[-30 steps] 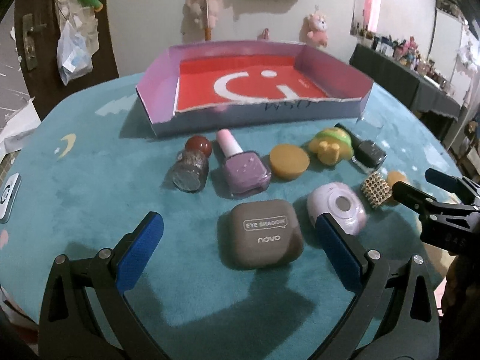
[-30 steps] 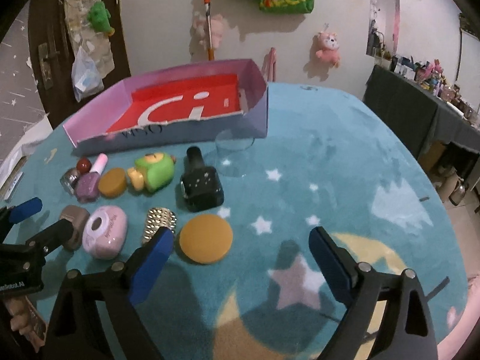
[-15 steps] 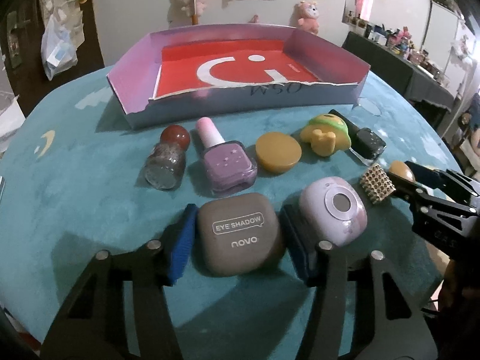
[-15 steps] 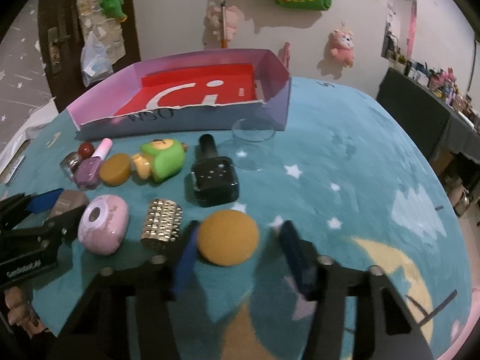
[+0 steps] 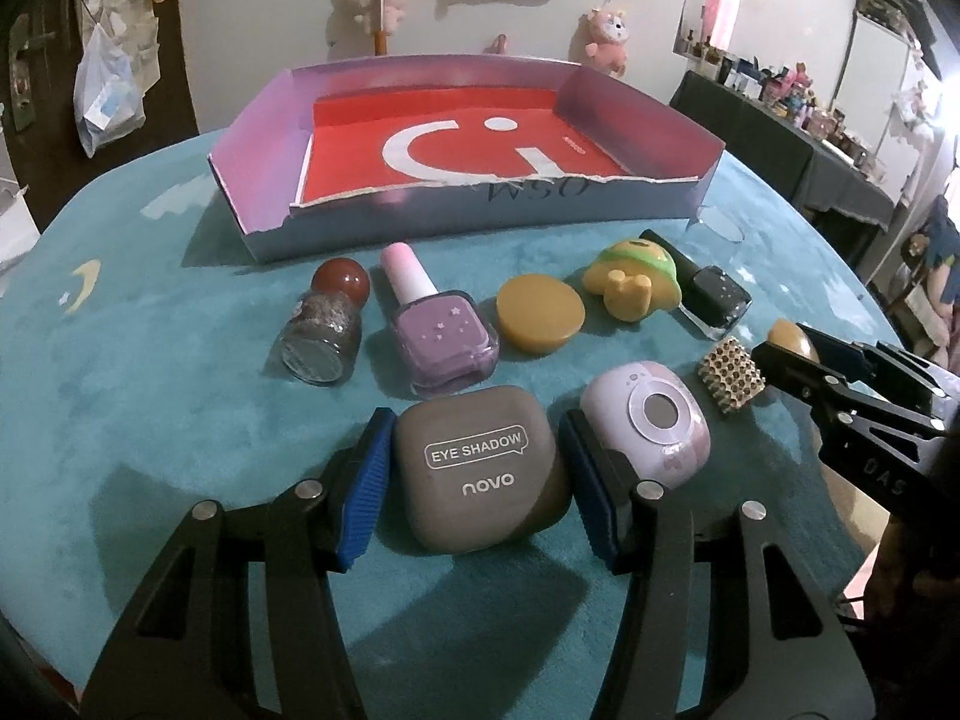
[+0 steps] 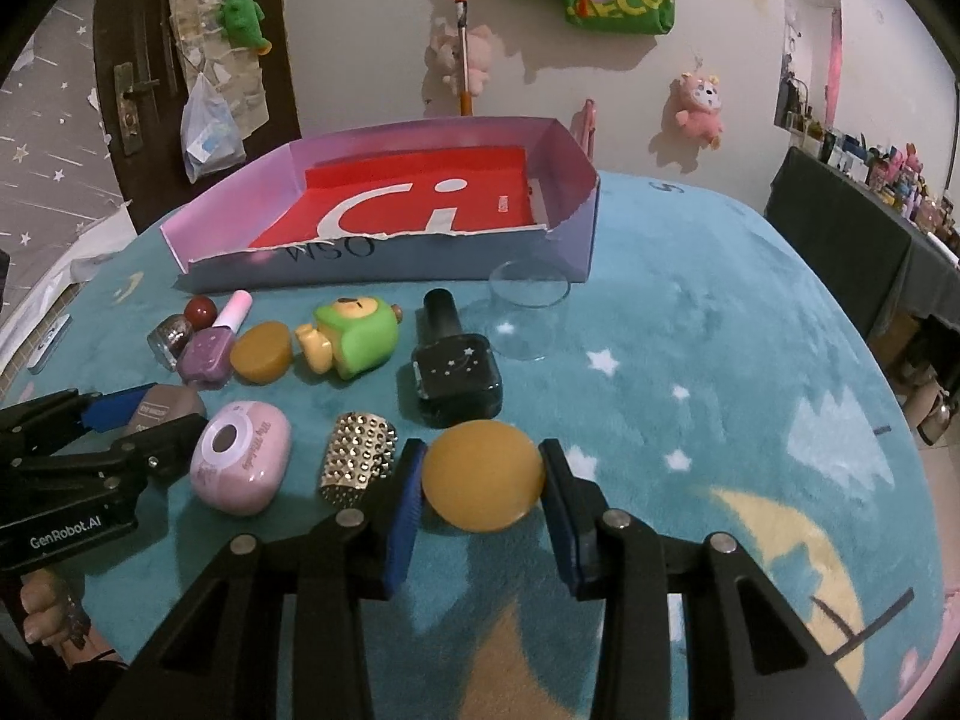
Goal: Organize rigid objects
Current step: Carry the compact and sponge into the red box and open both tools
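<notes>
My left gripper (image 5: 474,474) is shut on the grey-brown eye shadow case (image 5: 480,468), blue pads against both its sides, on the teal cloth. My right gripper (image 6: 480,486) is shut on the round orange disc (image 6: 483,477), also on the cloth. The left gripper shows in the right wrist view (image 6: 144,414). The pink-walled box with a red floor (image 5: 636,204) (image 6: 384,270) stands behind the rows of items and holds nothing.
On the cloth lie a glitter bottle (image 5: 324,330), purple nail polish (image 5: 441,330), small orange disc (image 5: 540,315), green-yellow toy (image 5: 636,282), black nail polish (image 5: 711,294), pink round case (image 5: 651,426), gold studded piece (image 5: 732,375) and a clear cup (image 6: 528,312).
Both grippers came down and forward and closed from wide open, the left onto the eye shadow case, the right onto the orange disc.
</notes>
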The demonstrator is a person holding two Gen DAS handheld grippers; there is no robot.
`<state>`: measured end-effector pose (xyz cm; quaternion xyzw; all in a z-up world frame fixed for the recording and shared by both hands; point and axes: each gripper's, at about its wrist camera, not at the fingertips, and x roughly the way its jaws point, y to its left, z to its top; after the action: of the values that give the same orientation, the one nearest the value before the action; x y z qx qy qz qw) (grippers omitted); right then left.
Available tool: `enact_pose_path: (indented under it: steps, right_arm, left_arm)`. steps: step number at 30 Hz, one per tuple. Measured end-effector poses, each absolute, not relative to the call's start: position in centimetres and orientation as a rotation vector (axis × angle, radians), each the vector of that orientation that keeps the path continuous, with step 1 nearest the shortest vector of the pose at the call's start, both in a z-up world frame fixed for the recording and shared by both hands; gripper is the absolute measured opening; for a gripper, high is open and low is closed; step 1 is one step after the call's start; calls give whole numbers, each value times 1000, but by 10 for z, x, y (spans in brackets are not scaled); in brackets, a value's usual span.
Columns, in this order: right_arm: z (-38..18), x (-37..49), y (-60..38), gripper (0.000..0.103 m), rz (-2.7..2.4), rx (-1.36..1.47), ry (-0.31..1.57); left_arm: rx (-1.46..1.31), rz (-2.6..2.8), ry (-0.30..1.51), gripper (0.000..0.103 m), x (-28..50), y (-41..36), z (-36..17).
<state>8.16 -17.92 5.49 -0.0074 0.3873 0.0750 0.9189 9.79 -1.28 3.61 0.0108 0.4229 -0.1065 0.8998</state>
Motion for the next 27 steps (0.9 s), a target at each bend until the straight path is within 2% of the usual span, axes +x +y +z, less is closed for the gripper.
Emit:
enact_pose_path:
  steps: [15,22,27]
  right_arm:
    - [89,94,-179,40,161,-34,711]
    - [132,136,-172,40,197,-84,615]
    - [143,187,-165,40,264,-107,668]
  left_arm:
    - [48,-224,744,54,109,-5,85]
    - [59,-248,670,54,140,1,120]
    - [106,-270,712,54,182,-6,125]
